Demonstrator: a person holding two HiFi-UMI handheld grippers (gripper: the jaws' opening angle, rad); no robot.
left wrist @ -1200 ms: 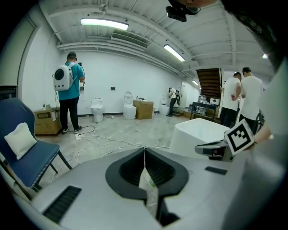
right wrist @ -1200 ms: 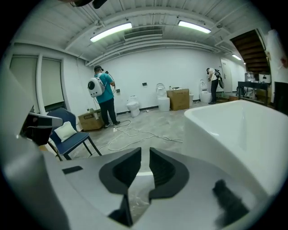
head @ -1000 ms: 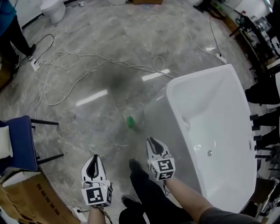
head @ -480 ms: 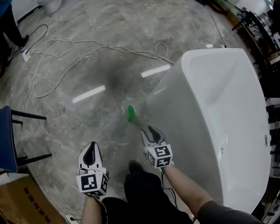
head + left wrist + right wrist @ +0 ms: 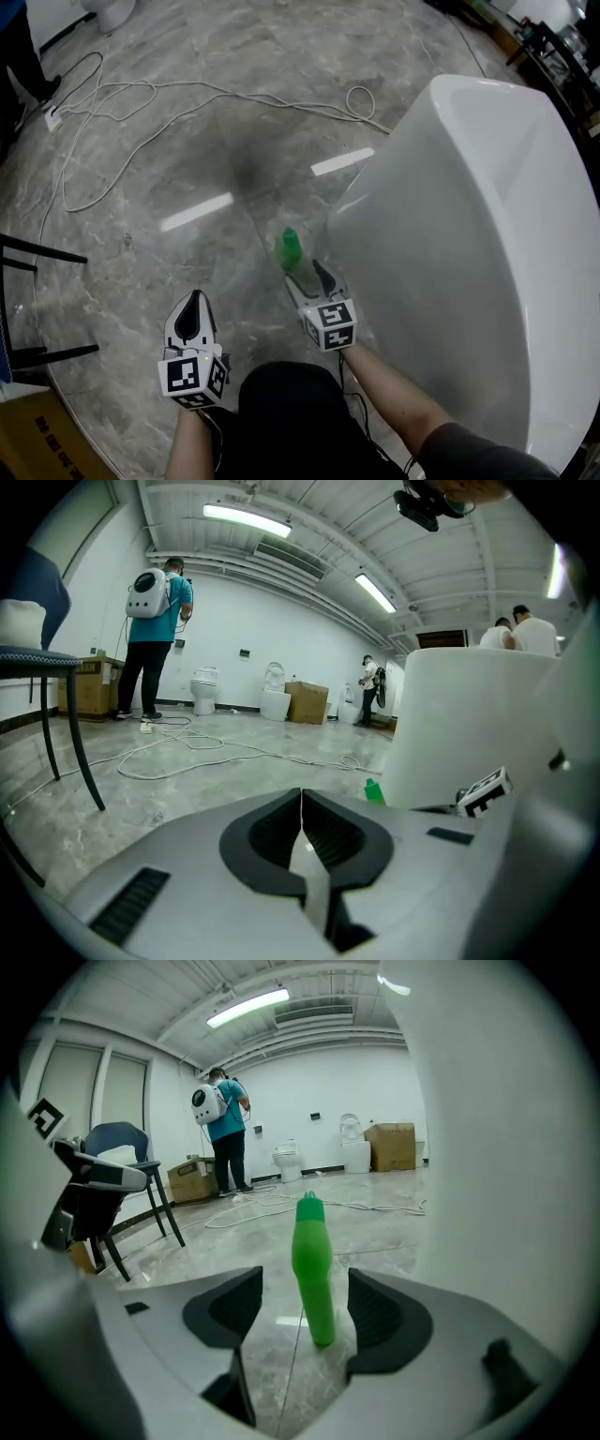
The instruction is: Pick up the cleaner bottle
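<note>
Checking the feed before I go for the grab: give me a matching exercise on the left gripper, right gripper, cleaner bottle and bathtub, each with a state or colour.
Things:
1 left gripper
2 right gripper
3 cleaner bottle
4 bathtub

States:
A white
B jaws together, nothing between
C green, upright on the floor
D jaws apart

Pairs: 1-B, 2-D, 3-C, 4-A.

The right gripper's jaws have just been opening; the bottle stands in line between them, untouched.
</note>
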